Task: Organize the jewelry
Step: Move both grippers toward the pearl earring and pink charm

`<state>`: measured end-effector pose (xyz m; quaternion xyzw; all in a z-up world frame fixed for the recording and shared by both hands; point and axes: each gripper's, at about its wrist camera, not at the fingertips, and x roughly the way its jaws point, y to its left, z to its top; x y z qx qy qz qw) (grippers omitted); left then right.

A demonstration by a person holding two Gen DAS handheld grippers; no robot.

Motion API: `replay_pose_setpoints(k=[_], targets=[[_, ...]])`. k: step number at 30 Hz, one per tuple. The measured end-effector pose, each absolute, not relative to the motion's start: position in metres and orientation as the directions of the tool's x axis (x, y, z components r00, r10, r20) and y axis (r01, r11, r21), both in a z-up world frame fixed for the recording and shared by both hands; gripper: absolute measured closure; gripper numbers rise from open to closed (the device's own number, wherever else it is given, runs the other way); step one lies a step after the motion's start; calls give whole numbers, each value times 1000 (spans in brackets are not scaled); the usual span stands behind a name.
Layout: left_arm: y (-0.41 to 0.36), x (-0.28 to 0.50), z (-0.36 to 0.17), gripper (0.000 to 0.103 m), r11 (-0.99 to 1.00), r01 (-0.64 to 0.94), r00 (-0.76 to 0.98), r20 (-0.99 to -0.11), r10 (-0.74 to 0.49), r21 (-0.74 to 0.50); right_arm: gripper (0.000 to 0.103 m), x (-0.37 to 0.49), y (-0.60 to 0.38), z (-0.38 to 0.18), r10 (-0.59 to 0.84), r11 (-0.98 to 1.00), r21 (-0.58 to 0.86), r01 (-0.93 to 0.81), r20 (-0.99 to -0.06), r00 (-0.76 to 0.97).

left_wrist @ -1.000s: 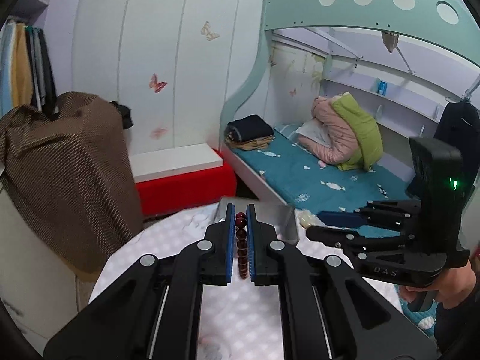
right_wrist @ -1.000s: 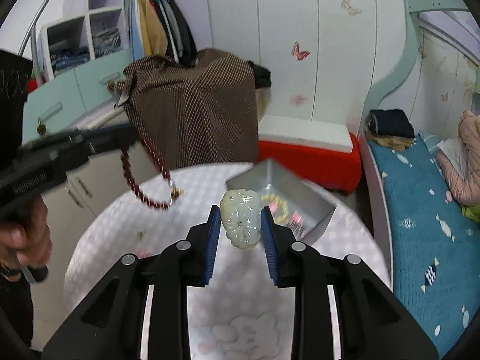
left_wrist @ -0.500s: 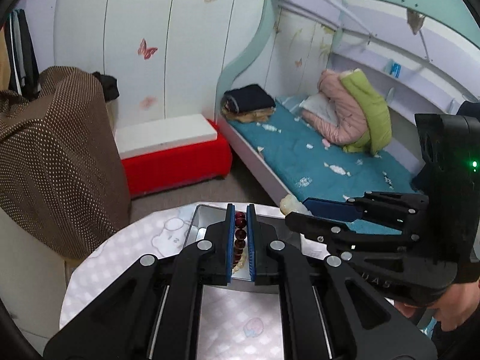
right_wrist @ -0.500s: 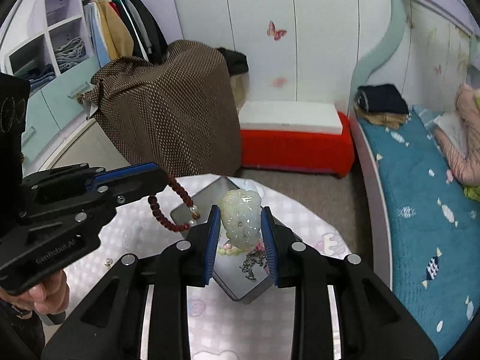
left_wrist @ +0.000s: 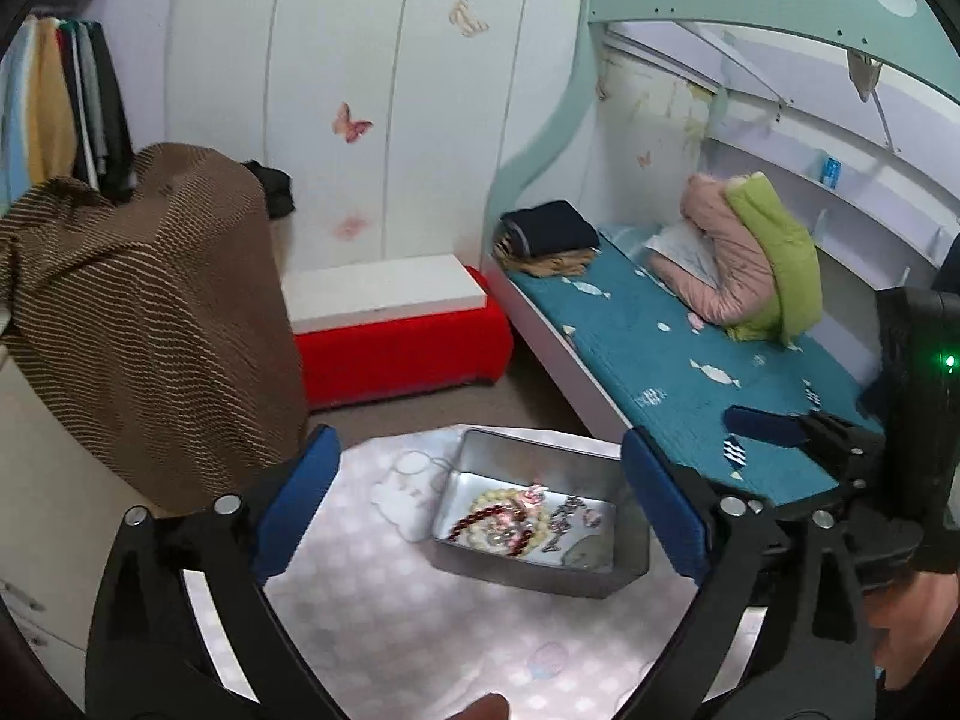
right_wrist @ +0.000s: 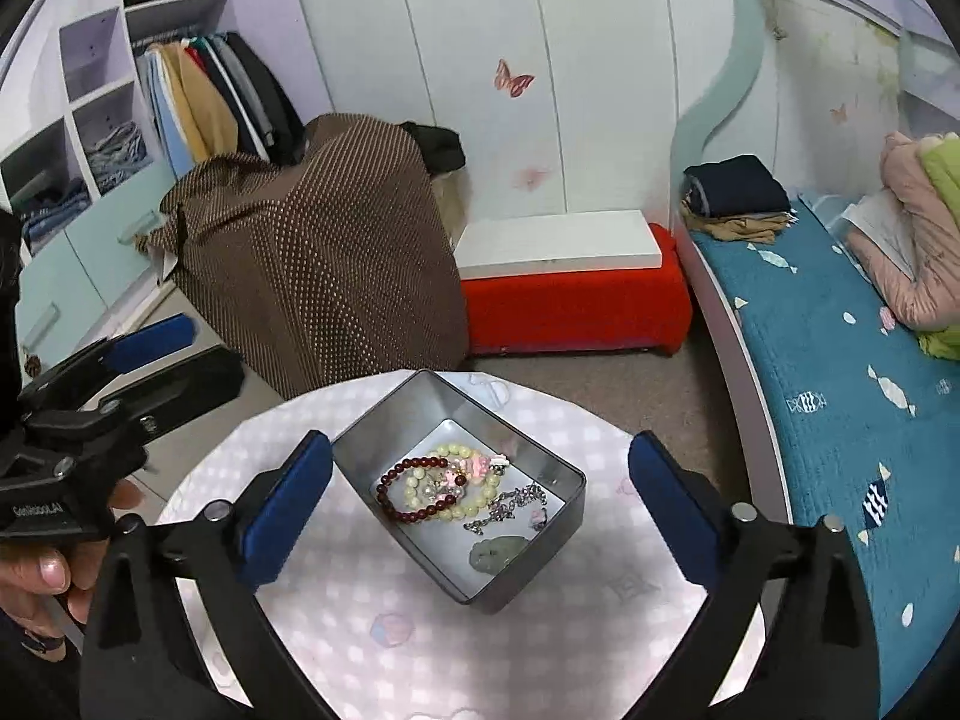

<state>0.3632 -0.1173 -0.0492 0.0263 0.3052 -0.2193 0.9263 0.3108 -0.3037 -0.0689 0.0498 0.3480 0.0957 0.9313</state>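
Observation:
A grey metal tin (right_wrist: 543, 561) (left_wrist: 624, 570) stands on the round table. In it lie a dark red bead bracelet (right_wrist: 390, 495) (left_wrist: 474, 523), a pale yellow bead bracelet (right_wrist: 474, 504), a silver chain (right_wrist: 510, 501) and a pale green jade pendant (right_wrist: 495, 552). My left gripper (left_wrist: 480, 516) is open and empty above the tin. My right gripper (right_wrist: 480, 498) is open and empty above the tin. Each gripper shows at the edge of the other's view, the left gripper at the left (right_wrist: 90, 420) and the right gripper at the right (left_wrist: 840, 450).
The round table (right_wrist: 360, 600) has a pink-and-white checked cloth. Behind it are a brown dotted cover (right_wrist: 312, 252), a red bench with a white top (right_wrist: 570, 294), a bed with a teal sheet (right_wrist: 840, 390) and a wardrobe (right_wrist: 90, 150).
Both grippers have opened. The red bead bracelet left the left gripper and the jade pendant left the right gripper; both now lie in the tin.

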Motion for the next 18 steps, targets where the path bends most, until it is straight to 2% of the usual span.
replay_pose_setpoints(k=[9, 18], targets=[[-64, 308, -27, 5, 949, 311, 816, -494, -299, -59, 8, 277, -295, -47, 195, 979, 159, -125, -579, 792], [-12, 244, -21, 5, 978, 207, 875, -443, -194, -21, 8, 221, -267, -29, 235, 972, 143, -188, -515, 824]])
